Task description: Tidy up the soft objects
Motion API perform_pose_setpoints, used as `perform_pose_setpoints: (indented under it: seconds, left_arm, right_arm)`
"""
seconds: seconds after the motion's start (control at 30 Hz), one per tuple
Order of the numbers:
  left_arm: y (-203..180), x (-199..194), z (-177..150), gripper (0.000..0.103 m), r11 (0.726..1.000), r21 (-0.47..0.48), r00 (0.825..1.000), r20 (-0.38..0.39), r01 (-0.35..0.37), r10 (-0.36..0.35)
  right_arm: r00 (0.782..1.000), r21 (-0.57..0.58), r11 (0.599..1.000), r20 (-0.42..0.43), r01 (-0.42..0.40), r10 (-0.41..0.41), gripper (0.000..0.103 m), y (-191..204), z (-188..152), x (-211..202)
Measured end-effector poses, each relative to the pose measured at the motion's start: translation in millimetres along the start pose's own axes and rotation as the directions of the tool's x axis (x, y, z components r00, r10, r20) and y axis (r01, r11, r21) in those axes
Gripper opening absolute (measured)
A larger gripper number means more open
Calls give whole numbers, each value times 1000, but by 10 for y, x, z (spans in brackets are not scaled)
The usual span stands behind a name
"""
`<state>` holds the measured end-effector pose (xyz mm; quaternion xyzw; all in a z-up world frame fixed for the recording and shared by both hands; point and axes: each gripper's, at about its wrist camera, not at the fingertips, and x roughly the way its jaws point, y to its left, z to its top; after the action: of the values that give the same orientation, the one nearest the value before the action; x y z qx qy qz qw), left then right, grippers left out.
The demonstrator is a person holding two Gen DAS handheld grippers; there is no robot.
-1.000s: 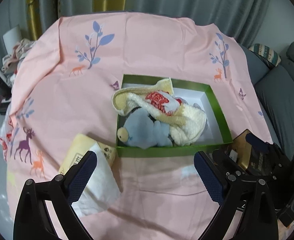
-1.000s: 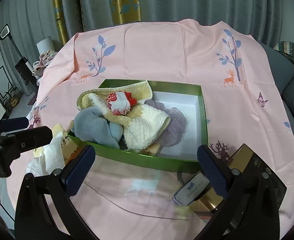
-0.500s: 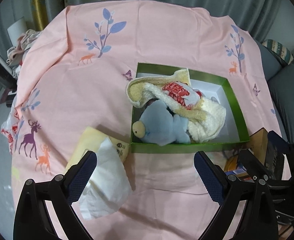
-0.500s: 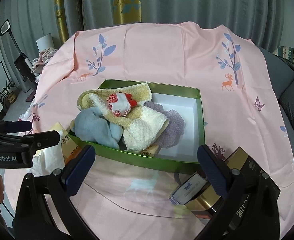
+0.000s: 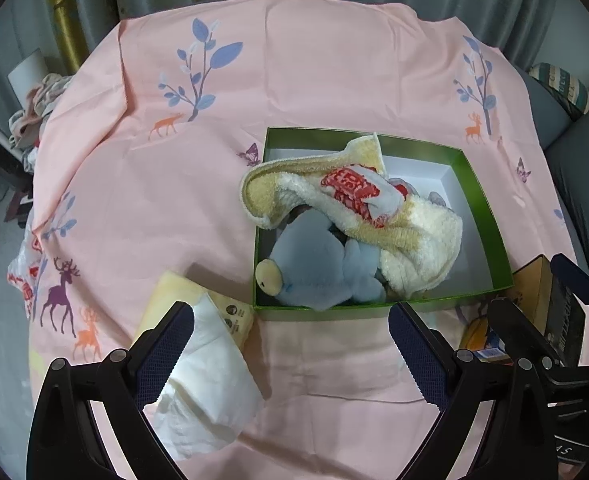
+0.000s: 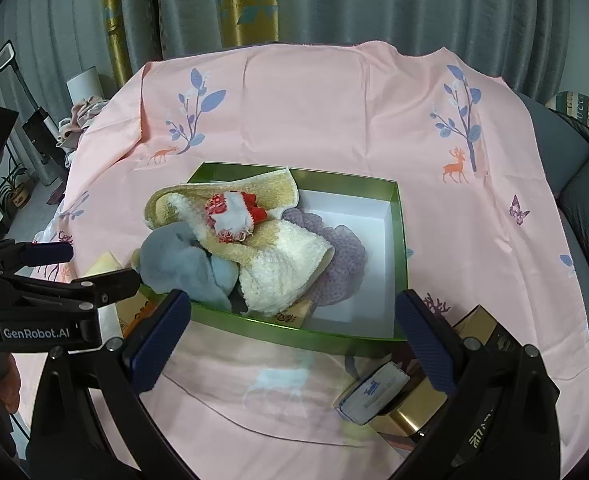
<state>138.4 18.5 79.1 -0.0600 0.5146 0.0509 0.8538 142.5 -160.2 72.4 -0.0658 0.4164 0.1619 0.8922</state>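
From the left wrist, the green box [image 5: 484,216] is sitting on the pink printed cloth [image 5: 318,80], right of centre, and the soft things are piling up in its left half: a blue plush toy [image 5: 314,268] is lying against the near wall with its tan snout at the left corner, a cream and yellow towel [image 5: 410,248] is draping over it, and a red-and-white cloth [image 5: 358,190] is resting on top. The box's far right floor is showing bare white. The left gripper [image 5: 290,344] is hovering with jaws wide apart, holding nothing, a white tissue [image 5: 206,384] and yellow pack [image 5: 234,316] lying beside its left finger. From the right wrist, the right gripper [image 6: 294,332] is likewise gaping over open pink cloth before the box's near wall, with a purple knitted piece [image 6: 342,264] lying beside the towel and a gold box [image 6: 418,412] crowding its right finger.
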Motion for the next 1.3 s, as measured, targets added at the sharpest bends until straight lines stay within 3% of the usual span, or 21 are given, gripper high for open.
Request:
perform_pose_setpoints:
  seconds: [1.3]
  left_arm:
    - [26, 189, 39, 98, 1000, 0, 1000, -21, -19, 19]
  right_arm:
    - [1000, 4, 1000, -27, 5, -5, 102, -15, 2, 149]
